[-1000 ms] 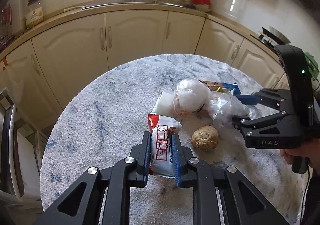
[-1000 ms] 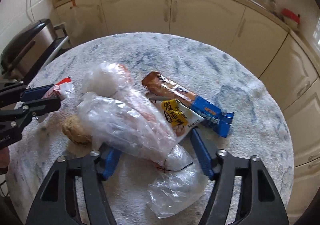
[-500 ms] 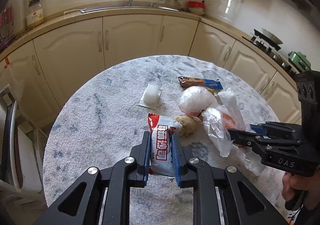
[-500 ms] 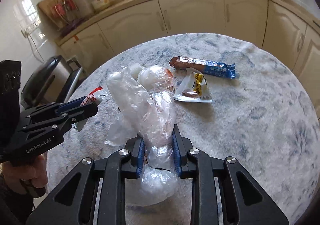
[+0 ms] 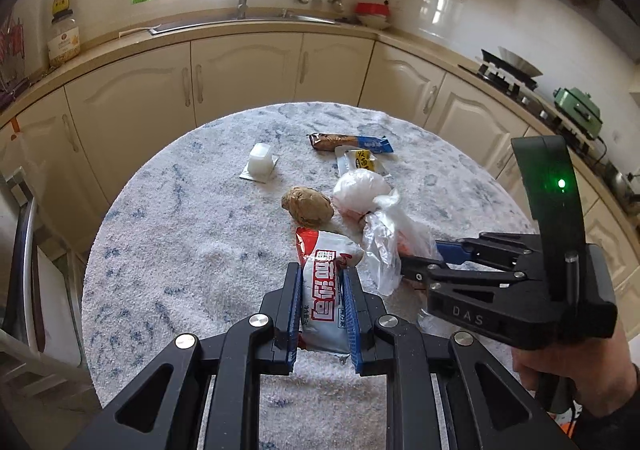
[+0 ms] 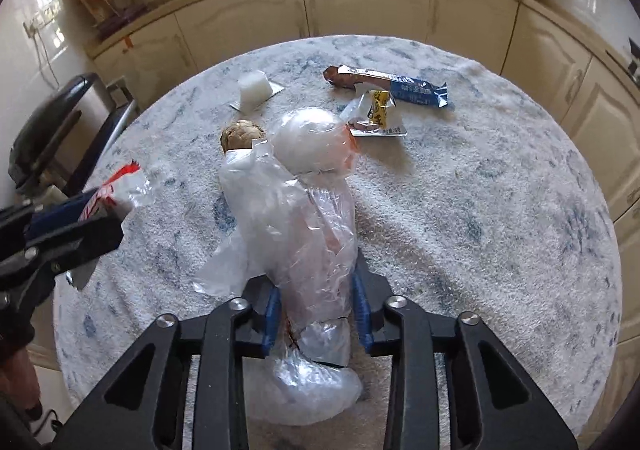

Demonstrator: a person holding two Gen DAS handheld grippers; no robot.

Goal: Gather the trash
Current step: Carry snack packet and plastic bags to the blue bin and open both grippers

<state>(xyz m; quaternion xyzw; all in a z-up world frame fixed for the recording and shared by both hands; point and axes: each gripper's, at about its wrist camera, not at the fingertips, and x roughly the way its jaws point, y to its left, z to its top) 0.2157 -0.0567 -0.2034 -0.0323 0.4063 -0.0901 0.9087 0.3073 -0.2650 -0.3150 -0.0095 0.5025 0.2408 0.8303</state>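
**Two grippers each holding trash above a round kitchen surface**

Cream kitchen cabinets curve behind a round surface [image 5: 180, 234] covered in a white-and-blue mottled cloth. Near the front, the left gripper [image 5: 323, 314] has its blue-padded fingers [image 5: 294, 310] clenched on a white snack packet [image 5: 326, 290] with red print, held upright between them. Just to its right, the right gripper [image 6: 316, 310], gripped by a person's hand [image 5: 576, 374], holds a crumpled clear plastic bag [image 6: 296, 218]; its fingers [image 6: 362, 306] are easing apart slightly, yet the pads press the bag's sides. A white rounded bundle fills the bag's far end, which reaches out over the cloth.

Lying loose on the surface are a brown crumpled ball [image 5: 307, 206] just beside the bag, a small white plastic cup [image 5: 260, 164] on its peeled lid farther back, a long brown-and-blue wrapper [image 5: 350, 142] toward the far edge, and a small silver-and-yellow sachet [image 5: 362, 162] touching that wrapper. A dark lidded bin [image 6: 44, 134] stands off the left edge in the right wrist view
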